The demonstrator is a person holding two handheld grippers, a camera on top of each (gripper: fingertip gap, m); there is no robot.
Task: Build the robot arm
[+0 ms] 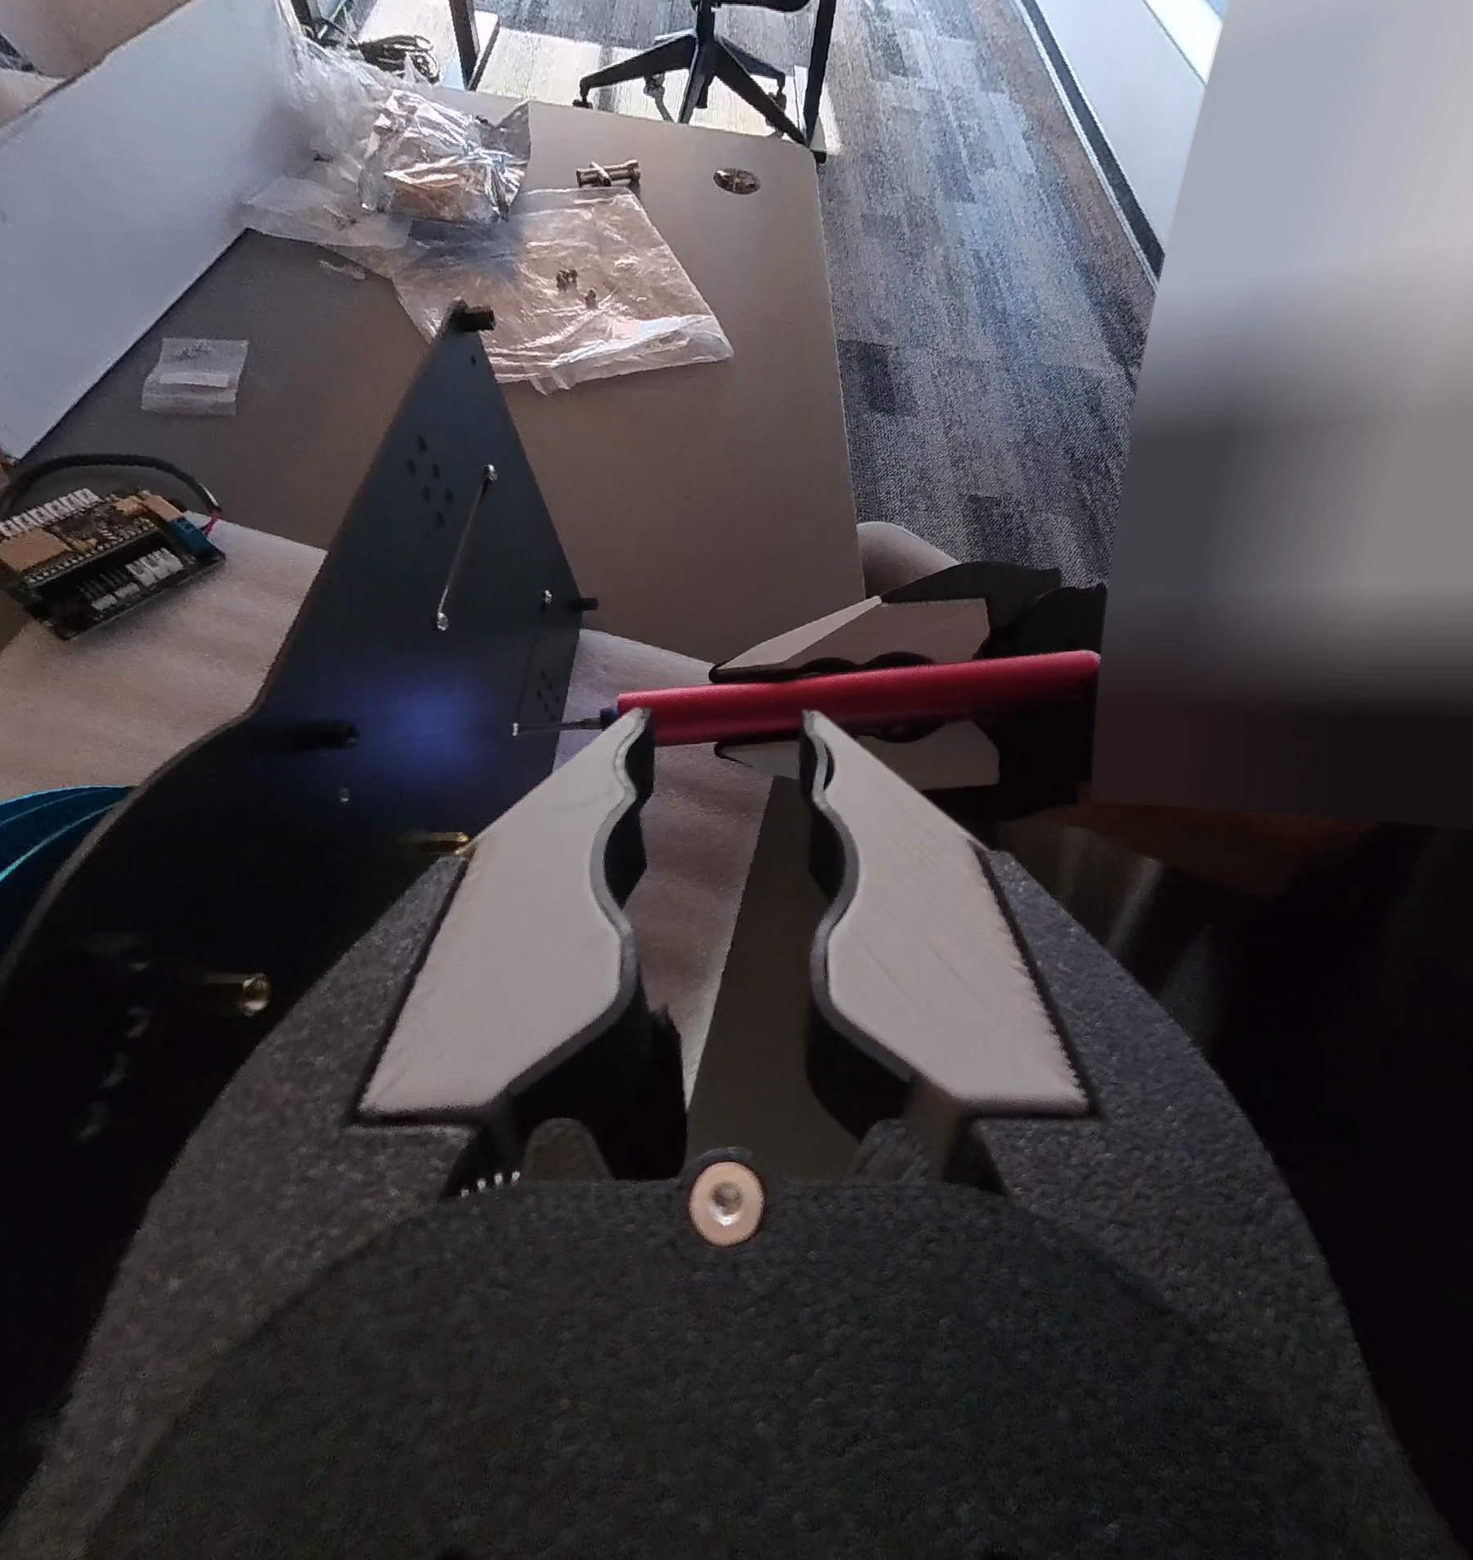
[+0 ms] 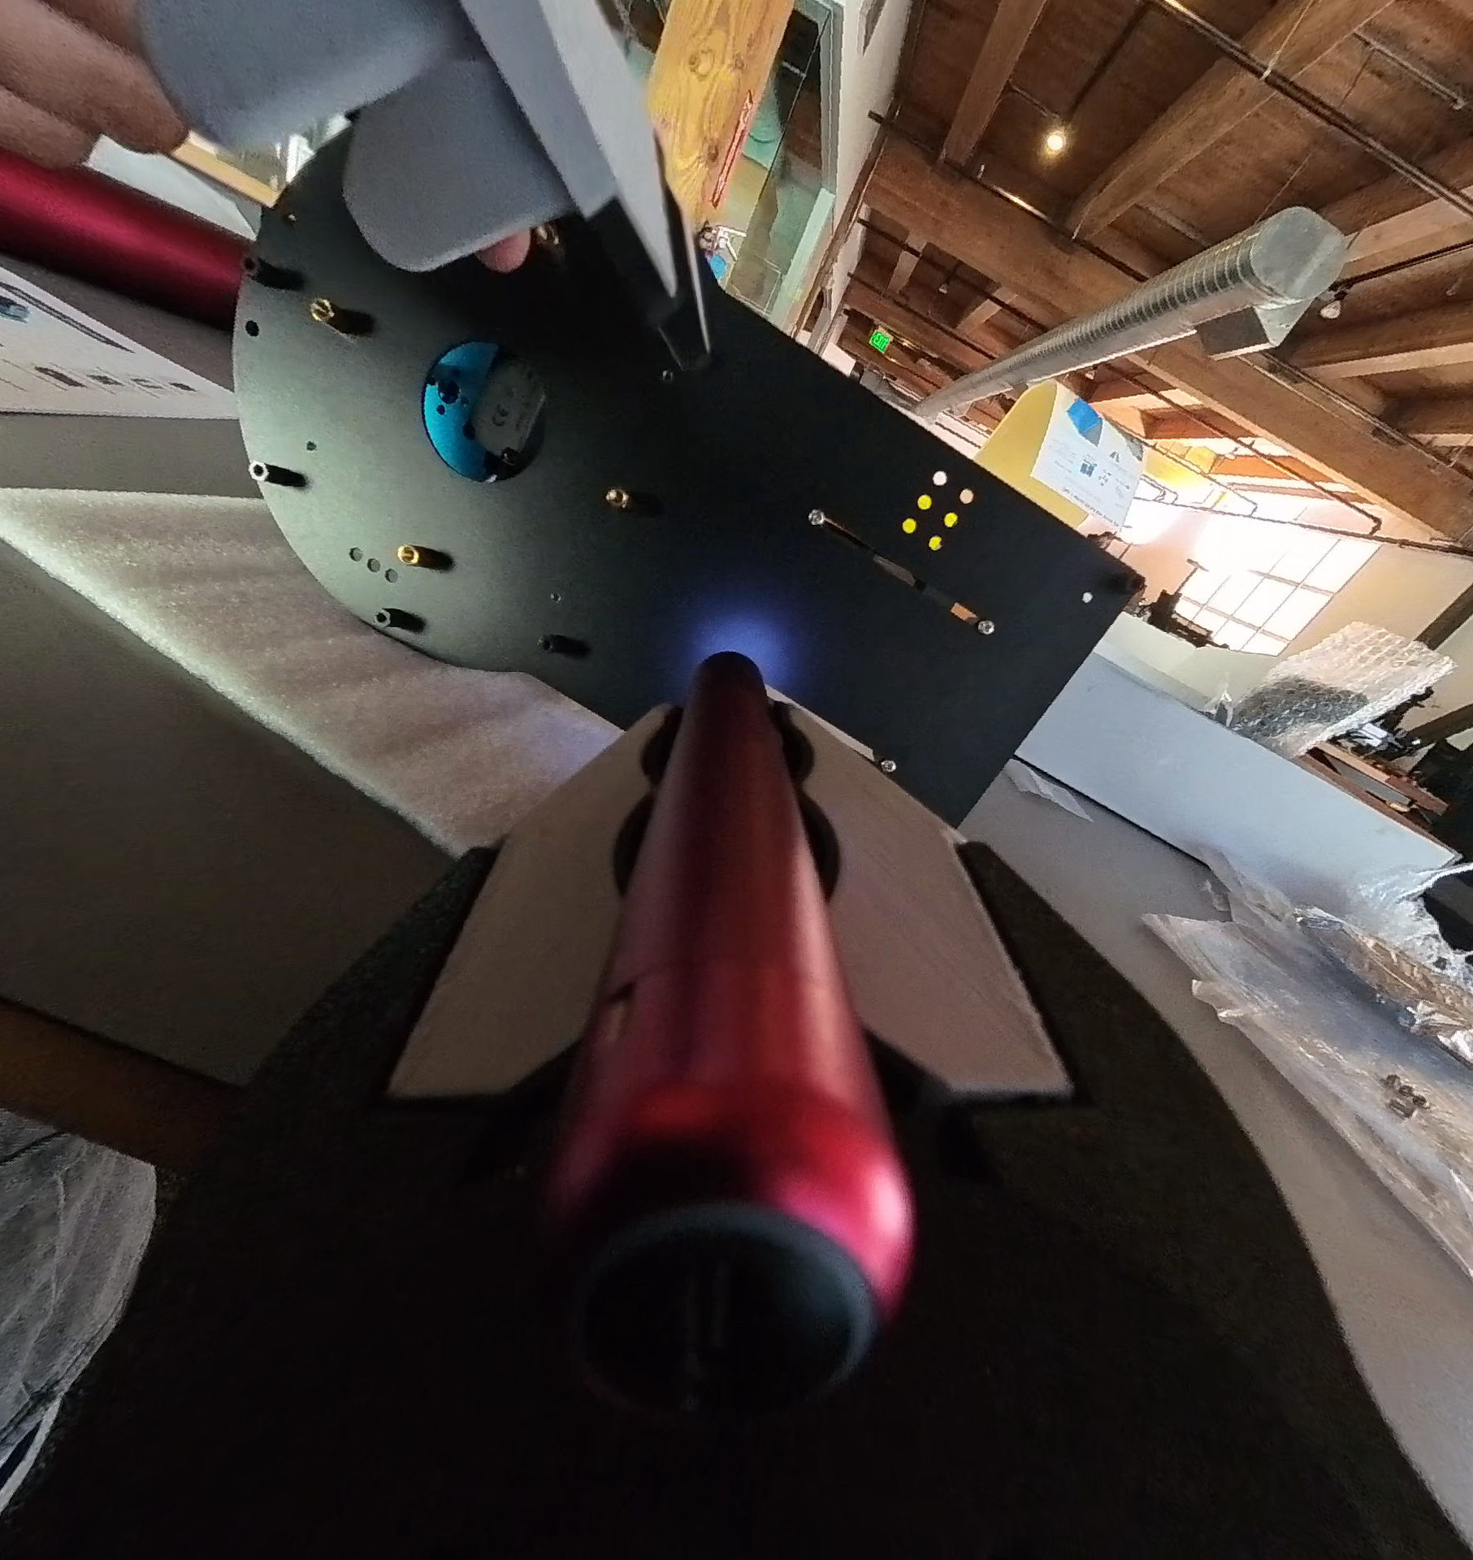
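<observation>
Right gripper [image 2: 720, 726] was clamped on the red screwdriver [image 2: 716, 971], tip against the black plate [image 2: 716, 523] (standing on edge). Left gripper [image 1: 726, 733] gaped, gripping nothing, beside the plate.

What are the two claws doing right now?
Left gripper: open, holding nothing, beside the black panel.
Right gripper: shut on the red screwdriver, its tip at the panel.
</observation>
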